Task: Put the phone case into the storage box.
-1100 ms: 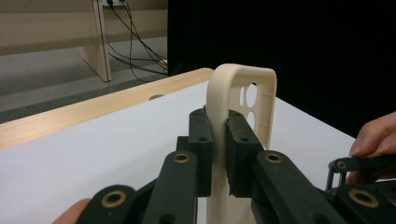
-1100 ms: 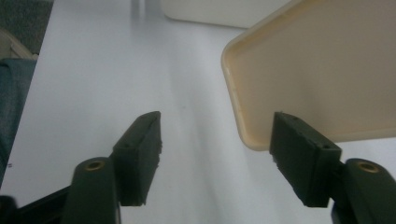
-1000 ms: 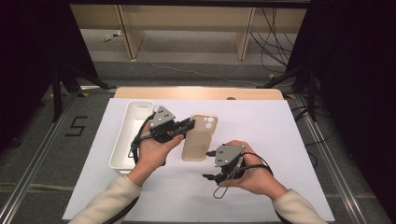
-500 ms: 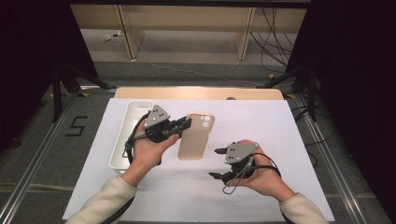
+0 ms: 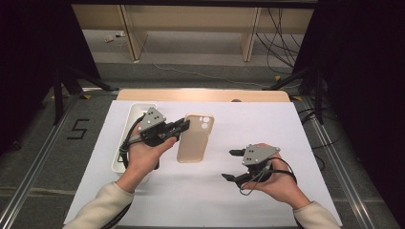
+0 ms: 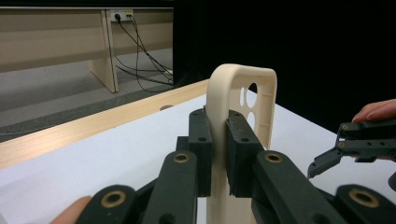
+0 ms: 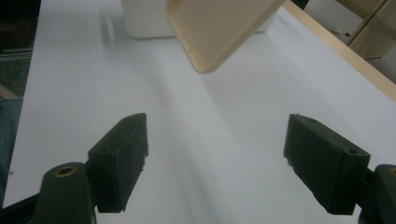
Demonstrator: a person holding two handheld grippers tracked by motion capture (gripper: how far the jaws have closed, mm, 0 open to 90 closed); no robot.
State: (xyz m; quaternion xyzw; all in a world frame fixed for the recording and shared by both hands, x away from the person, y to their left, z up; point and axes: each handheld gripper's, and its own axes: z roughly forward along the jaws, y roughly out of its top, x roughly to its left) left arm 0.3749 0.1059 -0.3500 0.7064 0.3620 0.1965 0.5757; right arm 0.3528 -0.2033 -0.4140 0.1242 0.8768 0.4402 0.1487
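A beige phone case (image 5: 195, 138) with camera holes at its far end is held above the white sheet. My left gripper (image 5: 184, 125) is shut on its left long edge. In the left gripper view the pads (image 6: 201, 140) pinch the case wall (image 6: 243, 93), which stands upright between them. My right gripper (image 5: 228, 165) hovers to the right of the case, clear of it. Its jaws have just been opening and nothing lies between them. In the right gripper view the wide-apart jaws (image 7: 215, 163) face the case's near corner (image 7: 219, 28) from a distance.
A white oblong tray (image 5: 125, 143) lies at the left of the white sheet (image 5: 286, 133), under my left hand; it is also in the right gripper view (image 7: 144, 21). A wooden table edge (image 5: 205, 94) runs along the back. Cables trail on the floor beyond.
My right gripper has drawn back to the right, away from the case's near end, and its jaws have spread wider. The left gripper has kept its hold and barely moved.
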